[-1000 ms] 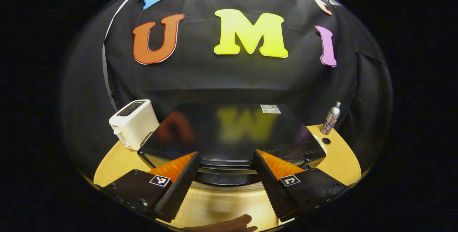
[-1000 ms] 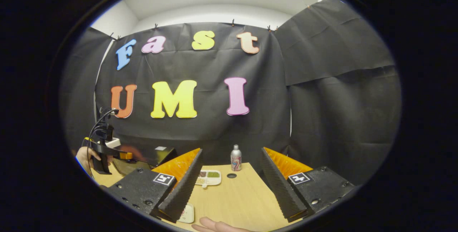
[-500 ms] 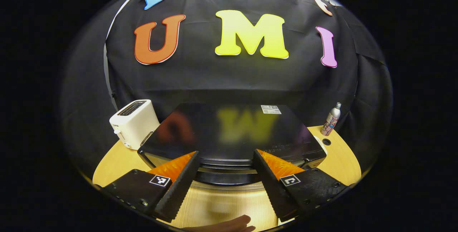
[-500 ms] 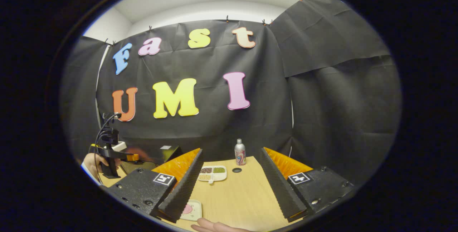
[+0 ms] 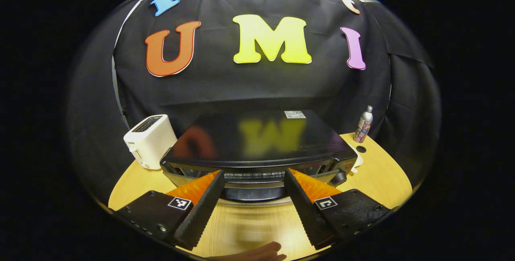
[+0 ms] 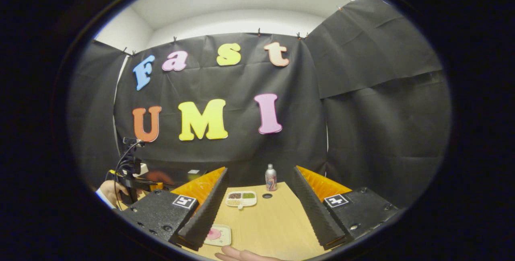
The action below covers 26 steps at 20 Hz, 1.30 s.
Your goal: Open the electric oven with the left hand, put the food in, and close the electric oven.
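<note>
The black electric oven (image 5: 257, 140) stands on the wooden table (image 5: 378, 176), close in front of my left gripper (image 5: 253, 171). That gripper is open, its fingers on either side of the oven's front top strip, apart from it. A knob (image 5: 340, 177) sits at the oven's front right. The door below is mostly hidden. My right gripper (image 6: 259, 170) is open and holds nothing above the table (image 6: 269, 225). A small plate with pink food (image 6: 217, 235) lies by its left finger. Far left, a hand holds the other gripper (image 6: 130, 174).
A white toaster (image 5: 149, 140) stands left of the oven. A metal bottle (image 5: 363, 124) and a round hole (image 5: 361, 148) in the table are at the right. A divided white dish (image 6: 240, 198) with grains lies near the bottle (image 6: 270, 177).
My left gripper has sunk lower in front of the oven, so its front strip and knob now show. The right gripper view has shifted slightly, showing more of the pink-food plate.
</note>
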Motion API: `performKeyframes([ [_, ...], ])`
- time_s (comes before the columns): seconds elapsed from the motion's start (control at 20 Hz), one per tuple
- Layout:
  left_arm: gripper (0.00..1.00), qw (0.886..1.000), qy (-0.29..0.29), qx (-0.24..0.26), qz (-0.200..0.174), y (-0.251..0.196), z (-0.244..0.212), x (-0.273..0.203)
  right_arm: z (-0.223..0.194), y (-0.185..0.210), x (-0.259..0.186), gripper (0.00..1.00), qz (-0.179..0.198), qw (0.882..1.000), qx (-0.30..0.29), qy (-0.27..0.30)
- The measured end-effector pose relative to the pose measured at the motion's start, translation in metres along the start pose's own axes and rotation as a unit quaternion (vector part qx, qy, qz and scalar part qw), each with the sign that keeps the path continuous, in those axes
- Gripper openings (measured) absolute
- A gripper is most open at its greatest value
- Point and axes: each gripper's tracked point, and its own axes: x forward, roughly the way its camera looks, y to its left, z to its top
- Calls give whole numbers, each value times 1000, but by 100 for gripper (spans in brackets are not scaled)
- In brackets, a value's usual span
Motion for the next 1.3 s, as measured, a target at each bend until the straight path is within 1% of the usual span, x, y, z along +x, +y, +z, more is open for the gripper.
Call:
performKeyframes([
  [0.15, 95, 1000, -2, 0, -2, -2, -12, -14, 4, 2, -12, 96, -1, 1000, -4, -2],
  [0.2, 95, 1000, -1, 0, -3, -1, -17, -19, 5, 2, -16, 100, -1, 1000, -5, -3],
  [0.25, 95, 1000, 0, -1, -4, -2, -22, -24, 6, 3, -21, 100, 0, 1000, -5, -4],
  [0.3, 95, 1000, 2, -2, -6, -2, -28, -29, 7, 4, -25, 96, 1, 1000, -6, -5],
  [0.45, 95, 1000, 6, 0, -10, -4, -46, -41, 8, 9, -37, 96, 5, 1000, -10, -7],
  [0.5, 95, 1000, 6, 1, -10, -4, -53, -45, 9, 11, -41, 100, 8, 1000, -11, -8],
  [0.55, 95, 1000, 7, 3, -10, -5, -58, -48, 8, 14, -44, 96, 11, 1000, -11, -8],
  [0.65, 95, 1000, 7, 4, -9, -6, -72, -54, 7, 17, -50, 96, 15, 1000, -14, -7],
  [0.75, 95, 1000, 13, 4, -10, -6, -87, -59, 4, 20, -54, 96, 17, 1000, -21, -5],
  [0.8, 95, 1000, 18, 2, -11, -6, -94, -61, 5, 22, -56, 100, 19, 1000, -23, -4],
  [0.85, 95, 1000, 16, 1, -10, -6, -99, -63, 5, 25, -57, 96, 20, 999, -25, -3],
  [0.9, 95, 1000, 16, 4, -10, -5, -103, -64, 5, 26, -59, 96, 22, 999, -26, -4],
  [0.95, 95, 1000, 18, 3, -10, -6, -109, -64, 6, 29, -60, 100, 23, 999, -27, -3],
  [1.0, 95, 1000, 24, 2, -10, -6, -117, -65, 4, 30, -61, 96, 24, 999, -29, -3],
  [1.3, 95, 999, 44, 4, -9, -8, -154, -67, -6, 34, -59, 96, 26, 999, -31, 6],
])
